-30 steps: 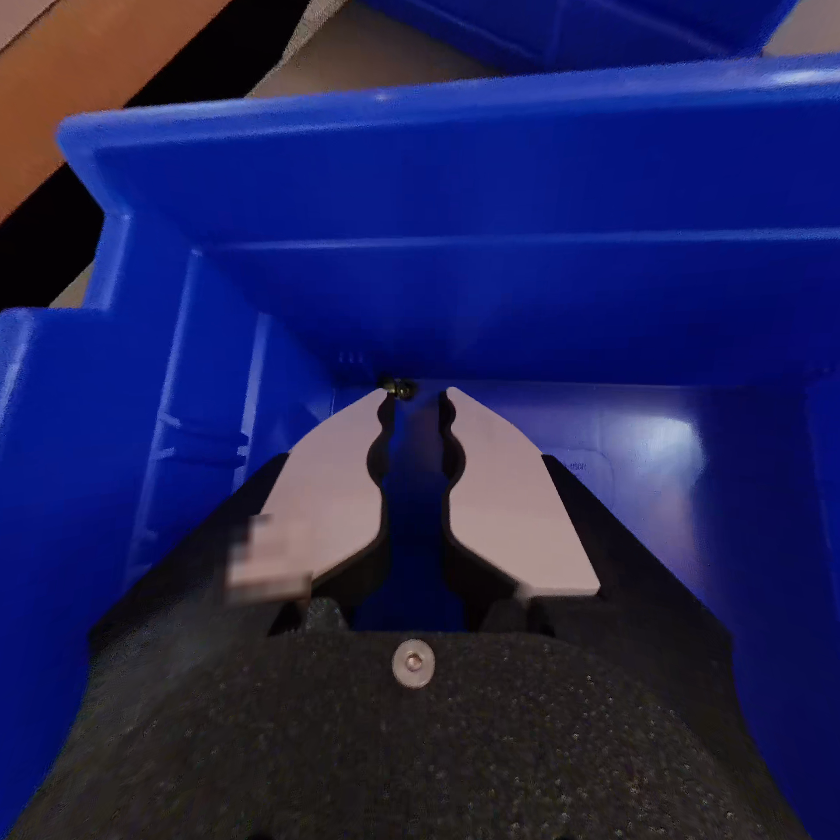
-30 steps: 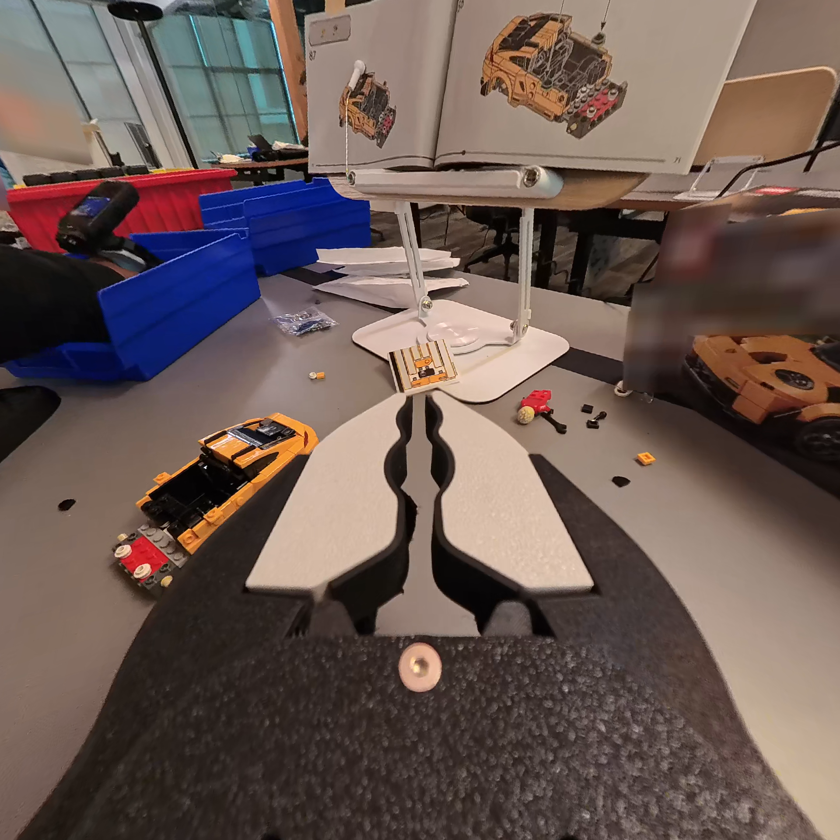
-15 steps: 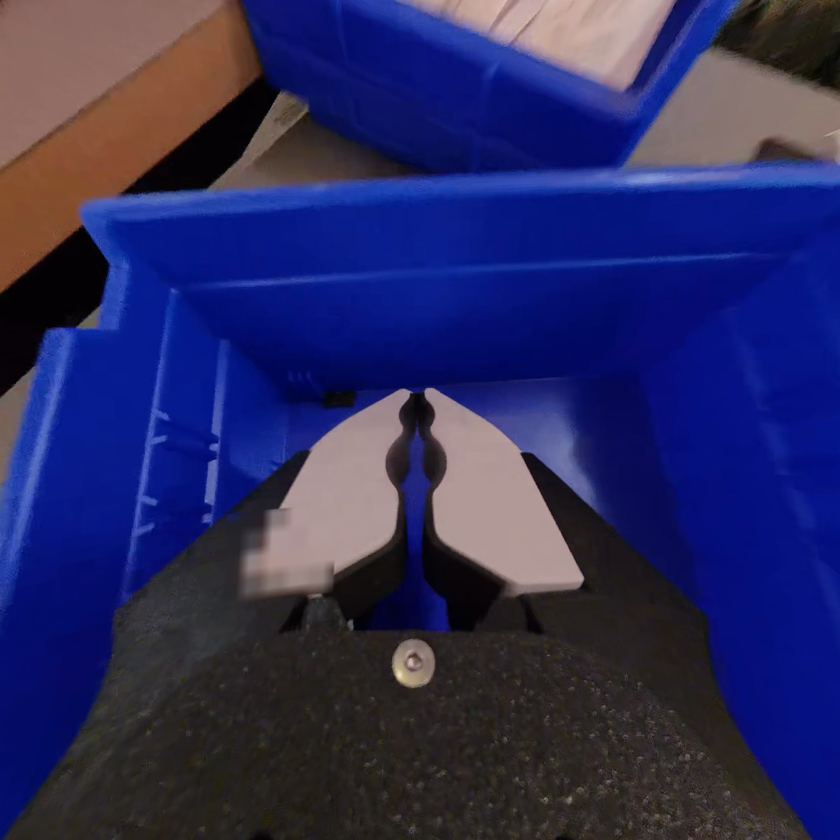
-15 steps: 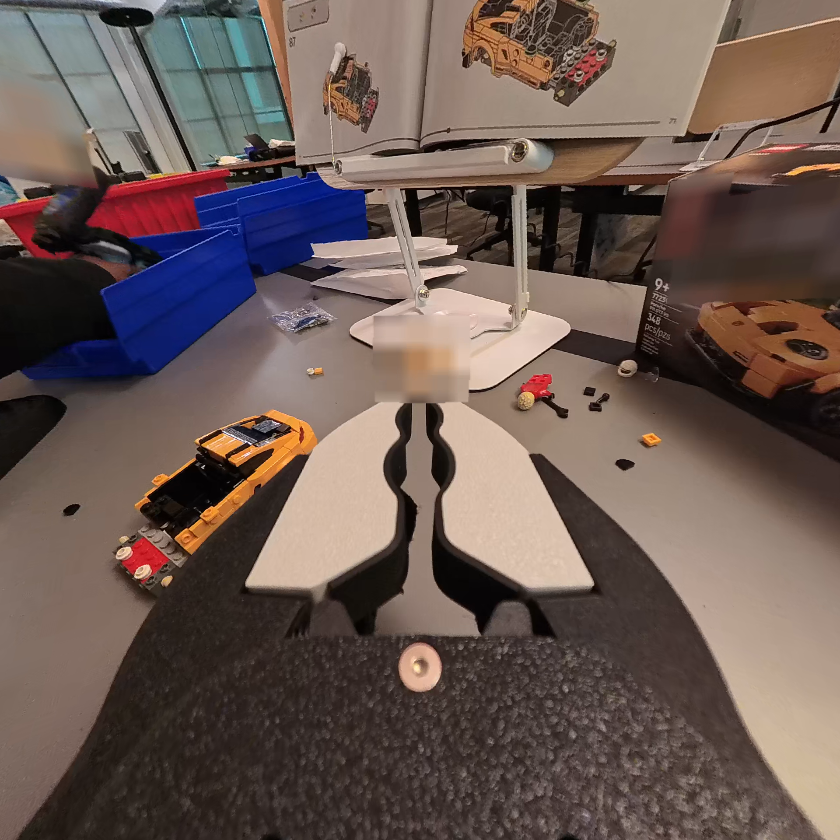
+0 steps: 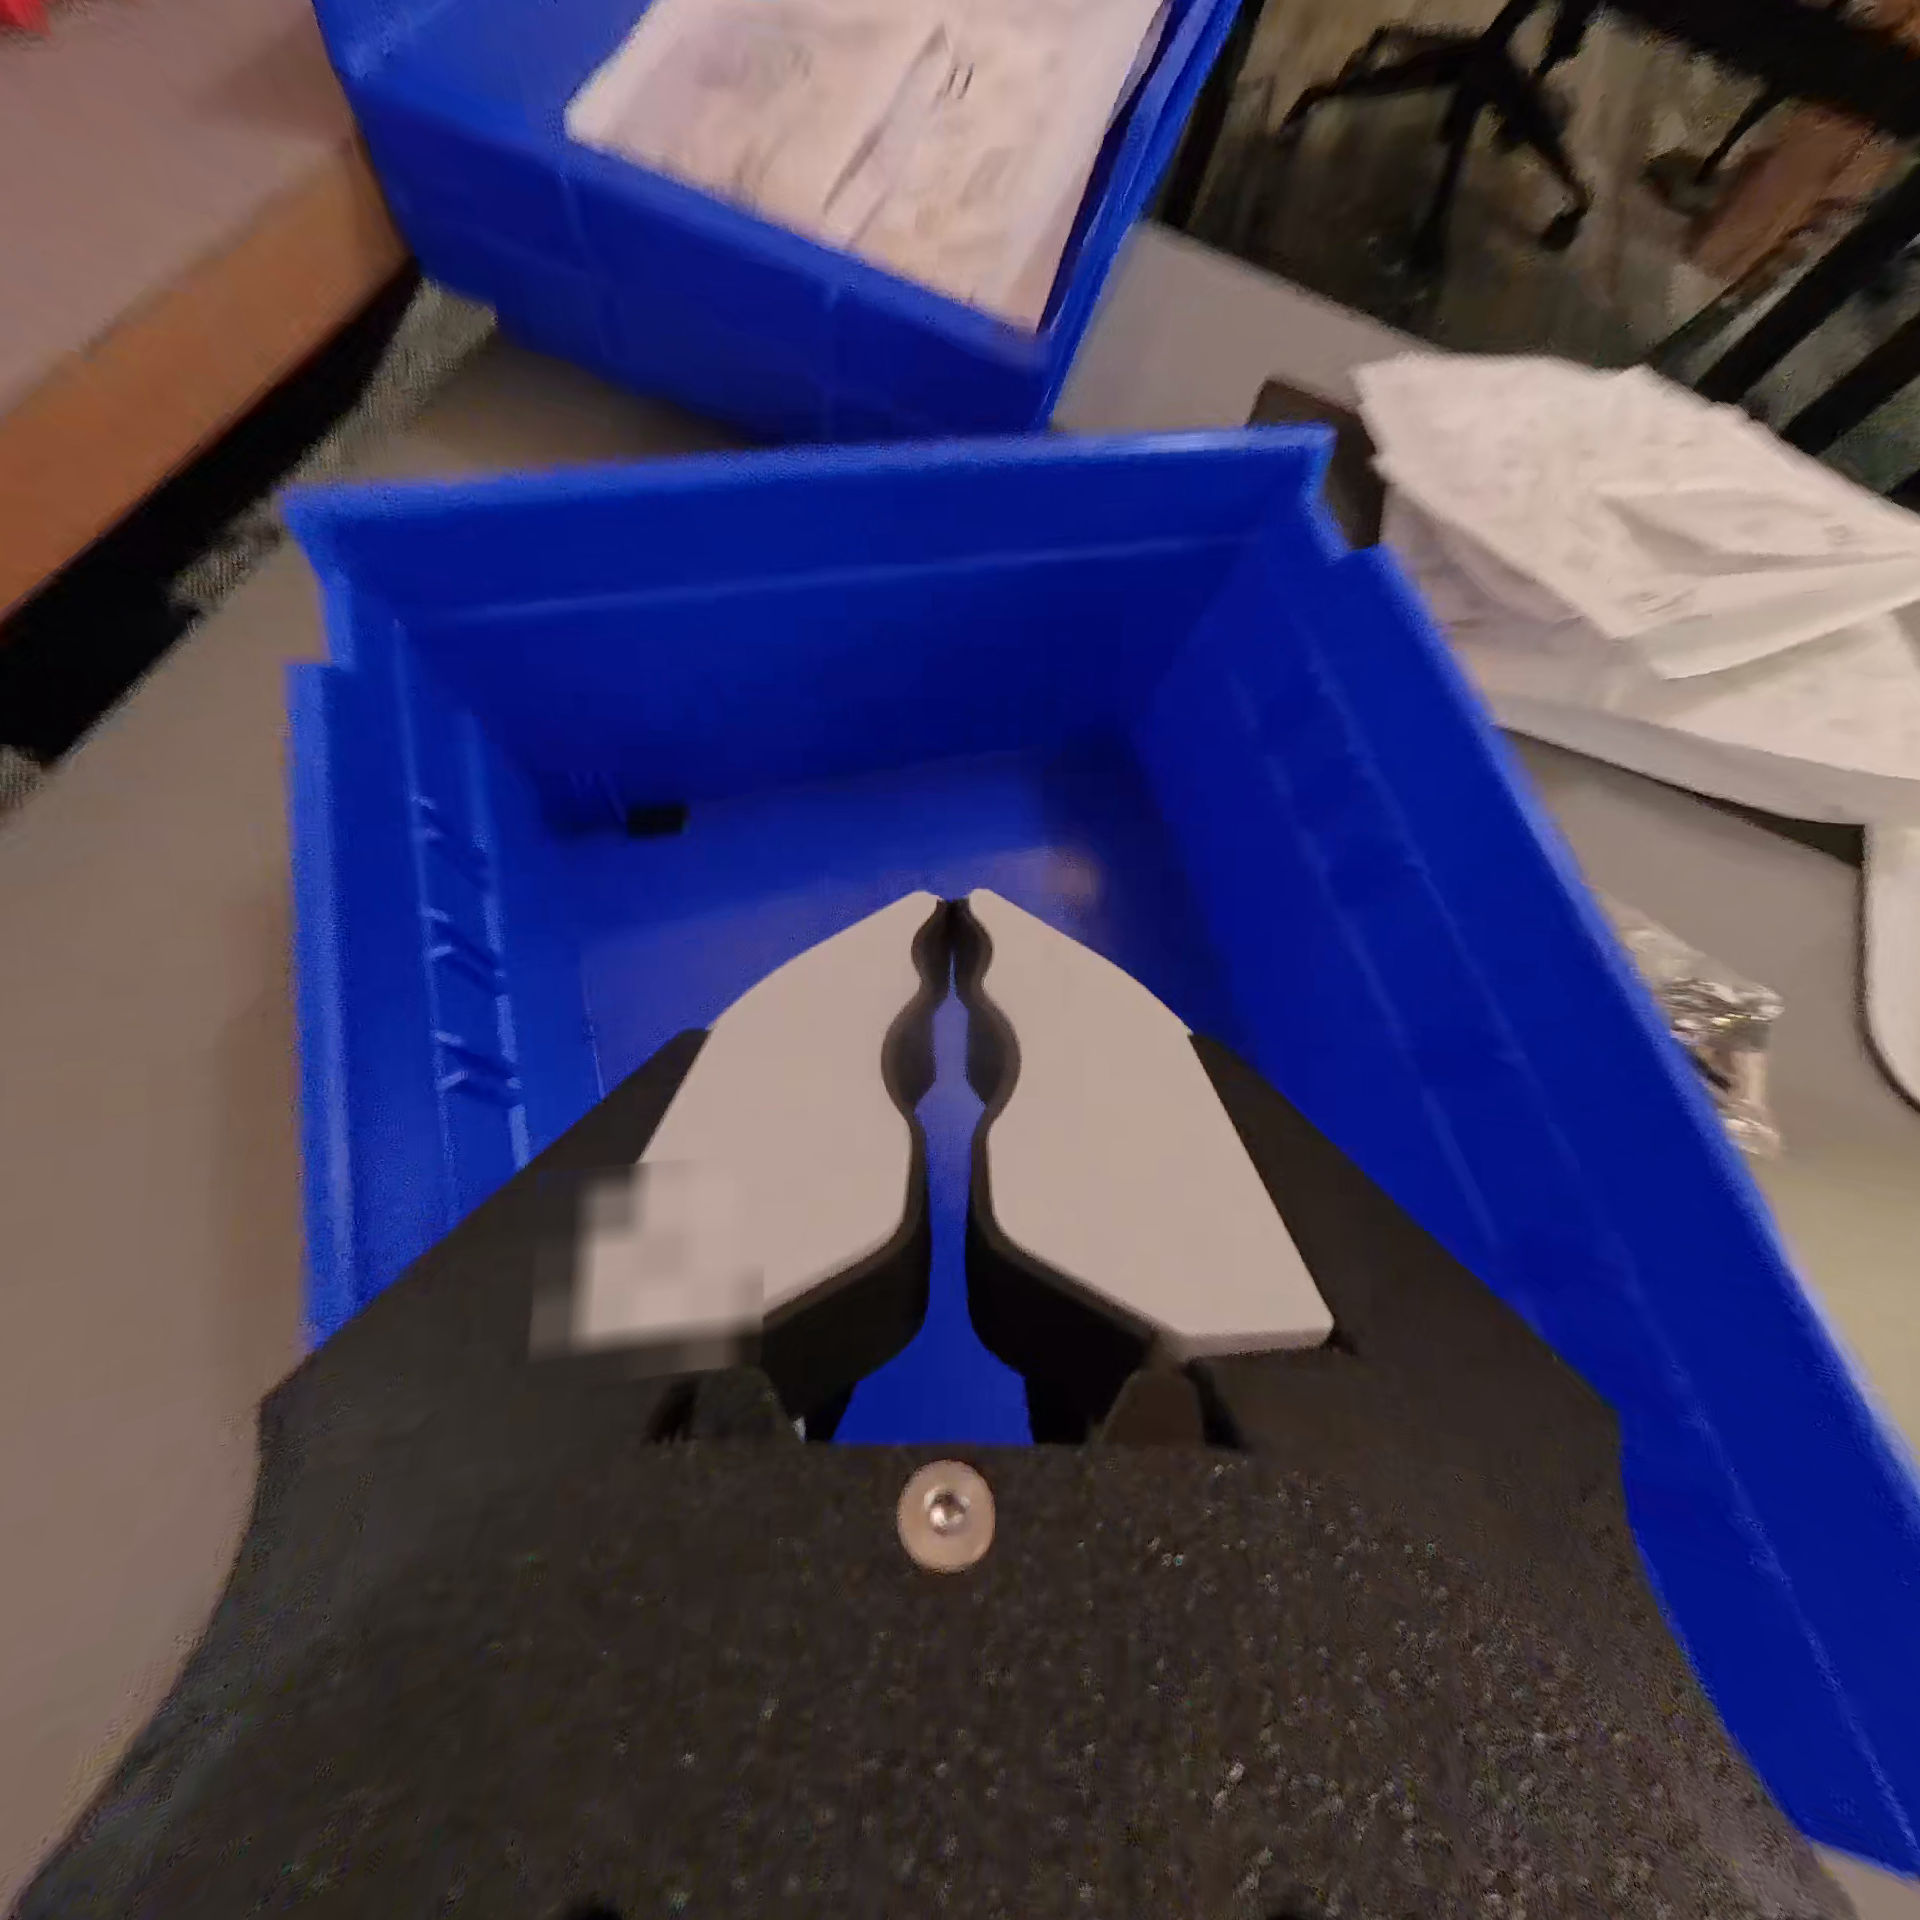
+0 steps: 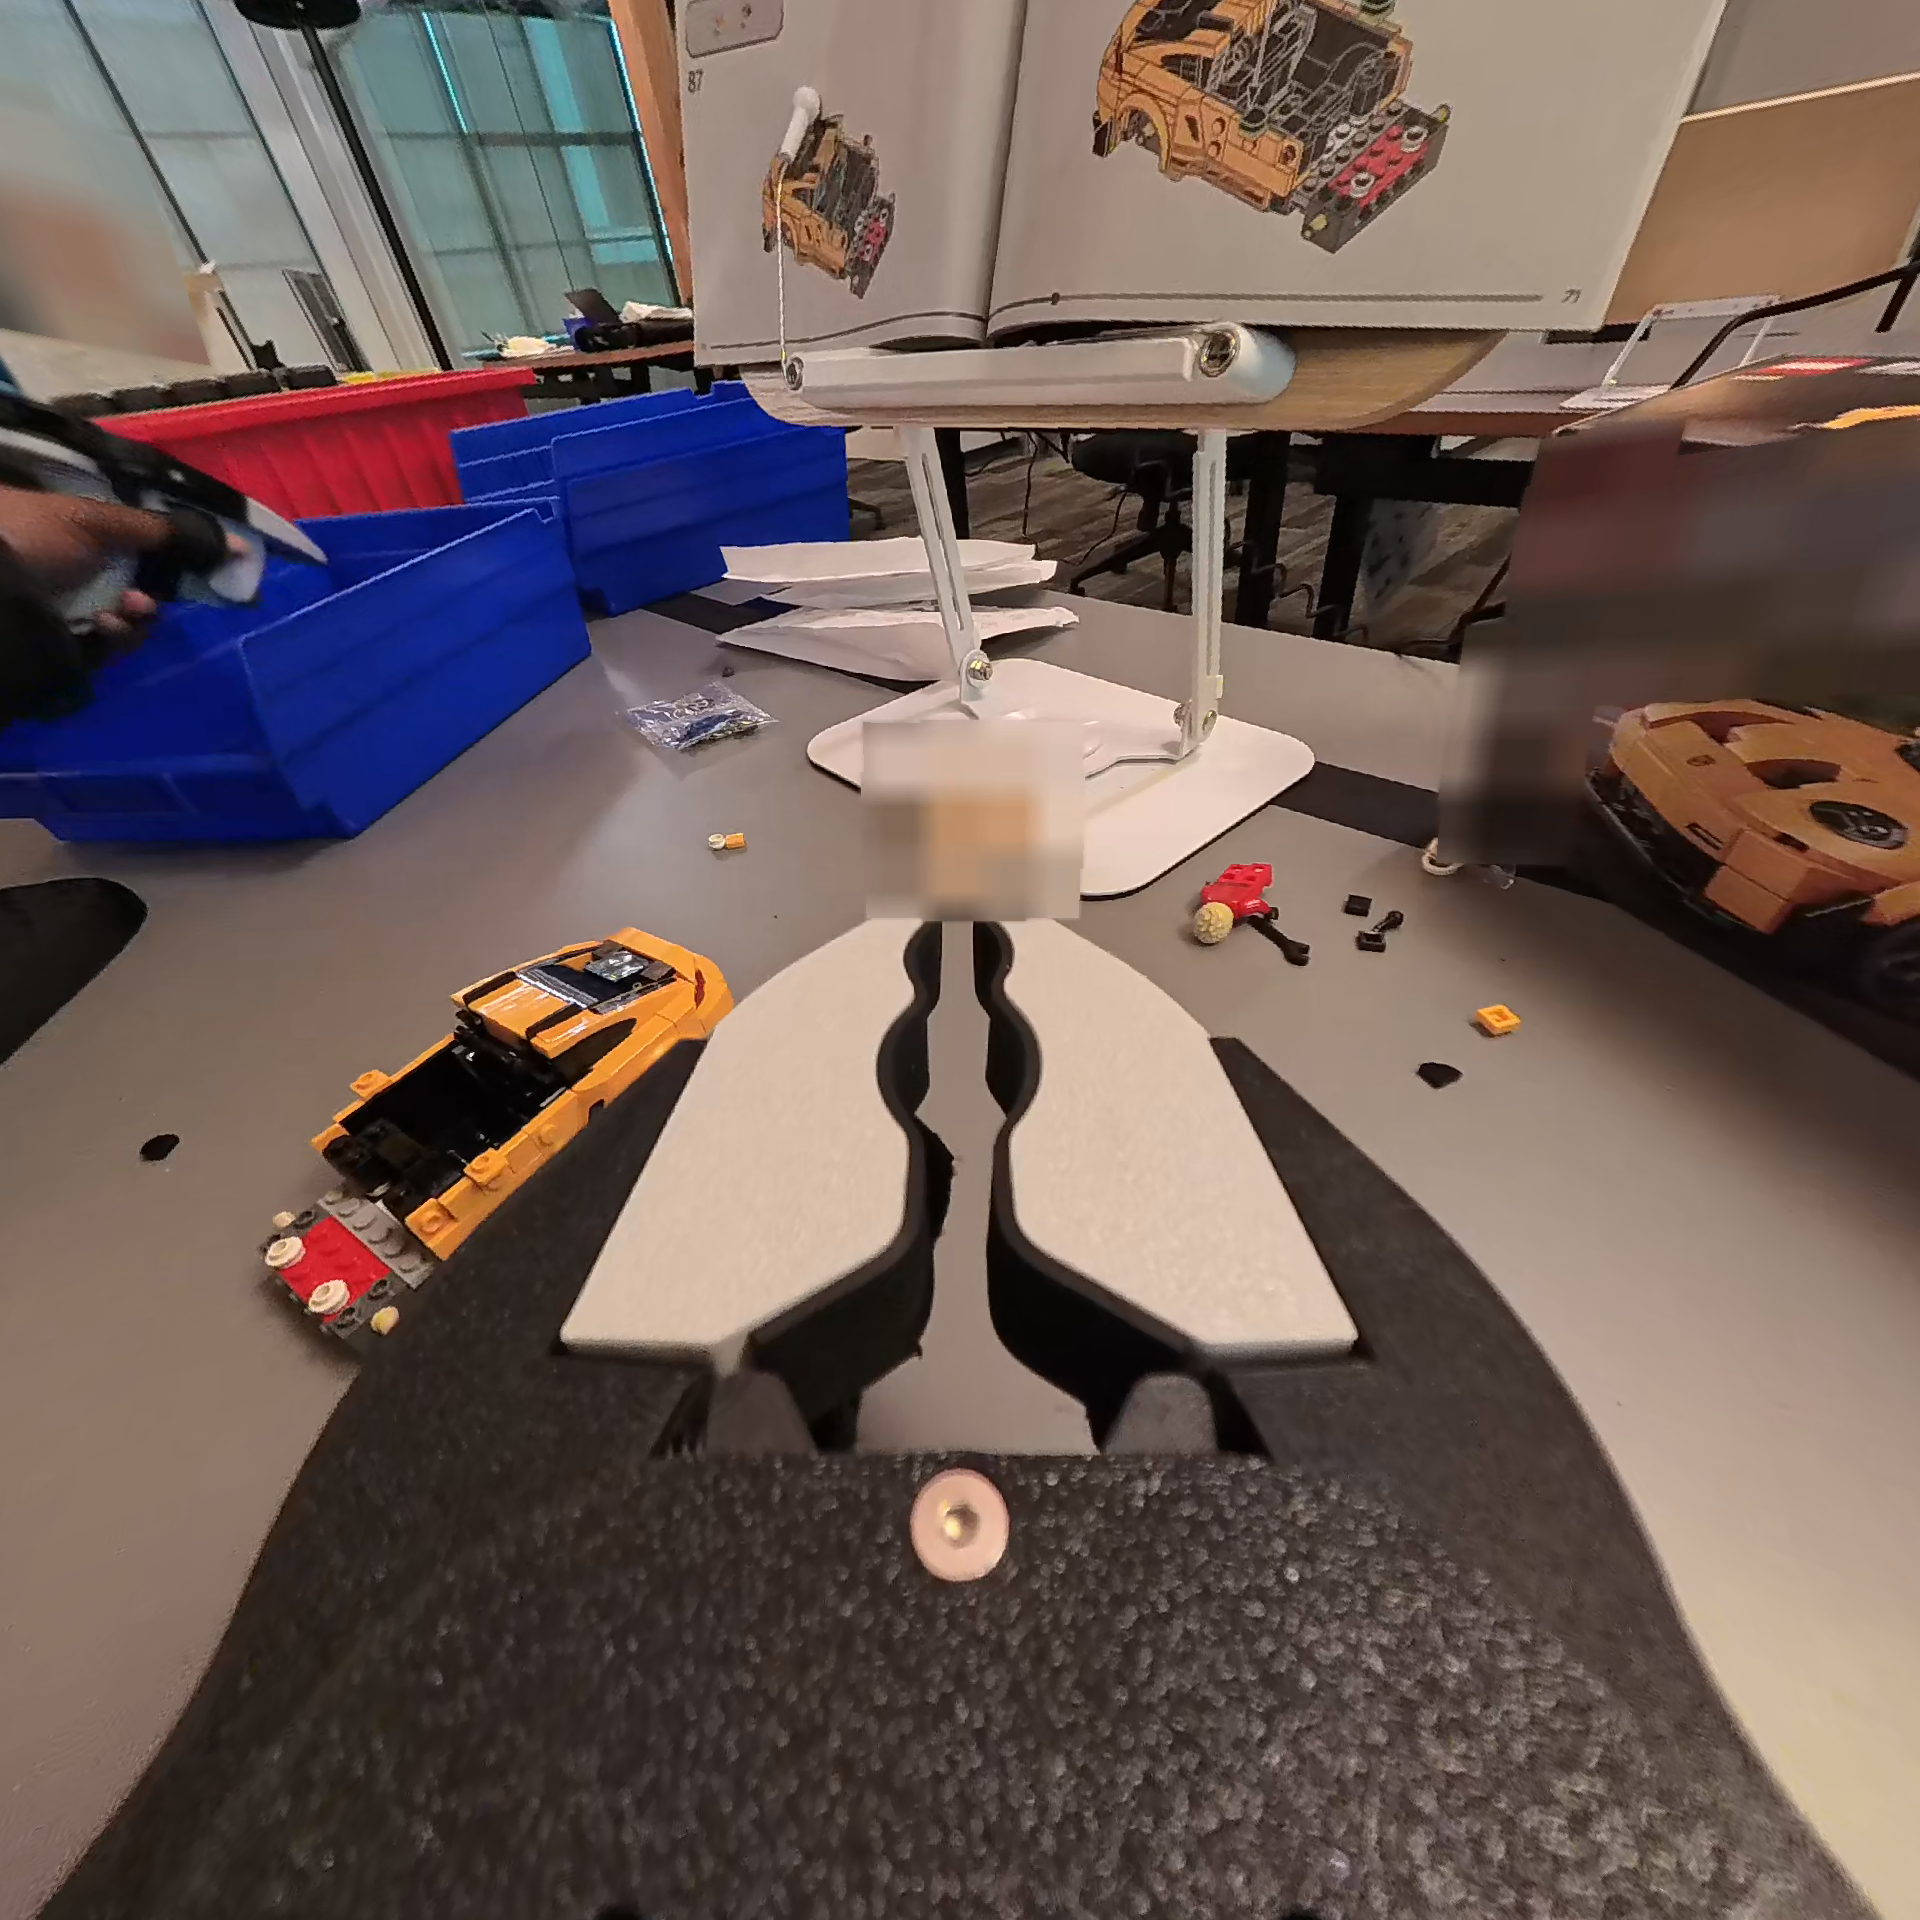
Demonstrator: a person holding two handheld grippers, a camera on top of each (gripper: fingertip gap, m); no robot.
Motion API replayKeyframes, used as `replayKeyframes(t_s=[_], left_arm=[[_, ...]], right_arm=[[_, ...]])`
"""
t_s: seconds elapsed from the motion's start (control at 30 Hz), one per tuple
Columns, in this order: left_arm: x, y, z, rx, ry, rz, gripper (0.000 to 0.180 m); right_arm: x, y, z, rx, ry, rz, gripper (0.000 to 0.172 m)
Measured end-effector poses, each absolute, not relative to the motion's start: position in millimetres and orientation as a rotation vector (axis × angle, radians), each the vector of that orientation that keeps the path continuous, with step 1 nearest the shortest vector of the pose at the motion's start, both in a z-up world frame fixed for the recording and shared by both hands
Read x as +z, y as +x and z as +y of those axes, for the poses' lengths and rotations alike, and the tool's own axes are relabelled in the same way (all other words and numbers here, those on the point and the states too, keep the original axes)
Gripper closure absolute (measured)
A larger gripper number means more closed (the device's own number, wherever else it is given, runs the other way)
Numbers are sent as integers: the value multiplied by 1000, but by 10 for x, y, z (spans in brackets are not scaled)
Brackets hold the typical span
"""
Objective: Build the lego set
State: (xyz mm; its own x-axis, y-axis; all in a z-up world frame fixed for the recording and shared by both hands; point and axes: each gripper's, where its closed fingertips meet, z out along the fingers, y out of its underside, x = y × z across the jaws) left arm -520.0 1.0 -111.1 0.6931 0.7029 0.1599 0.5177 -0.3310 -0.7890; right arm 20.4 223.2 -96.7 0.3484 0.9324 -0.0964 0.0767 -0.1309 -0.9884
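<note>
Blue bin (image 5: 727, 644) below your left gripper (image 5: 951, 909), tips clenched together; black piece (image 5: 655, 819) far-left inside. Your right gripper (image 6: 956, 930): narrow gap, tips hidden, cannot tell grasp; orange car (image 6: 520, 1070) near left.

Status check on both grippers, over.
Left gripper shut, tips together, over blue bin. Small black piece in bin's far corner. Right gripper nearly closed above grey table; tips masked.
</note>
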Motion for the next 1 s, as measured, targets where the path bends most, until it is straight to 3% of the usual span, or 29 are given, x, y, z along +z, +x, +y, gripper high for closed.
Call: replayKeyframes(t_s=[0.07, 0.13, 0.5, 0.73, 0.87, 1.0], left_arm=[[-1363, -5339, 37, 343, -2077, -1007, 180], [-1539, -5501, 51, 402, -2102, -1097, 168], [-1952, -6071, -162, 715, -2091, -1371, 147], [-1975, -6364, -238, 663, -1983, -1477, 149], [-1976, -6584, -300, 700, -2015, -1437, 164], [-1977, -6715, -312, 734, -2078, -1347, 165]], right_arm=[[-991, 198, 2233, 976, -1519, -961, 166], [-988, 200, 2233, 980, -1520, -957, 166], [-985, 206, 2243, 1013, -1530, -939, 166], [-1011, 214, 2259, 1072, -1561, -911, 165], [-1041, 225, 2291, 1080, -1576, -901, 165], [-1059, 228, 2309, 1105, -1594, -886, 165]])
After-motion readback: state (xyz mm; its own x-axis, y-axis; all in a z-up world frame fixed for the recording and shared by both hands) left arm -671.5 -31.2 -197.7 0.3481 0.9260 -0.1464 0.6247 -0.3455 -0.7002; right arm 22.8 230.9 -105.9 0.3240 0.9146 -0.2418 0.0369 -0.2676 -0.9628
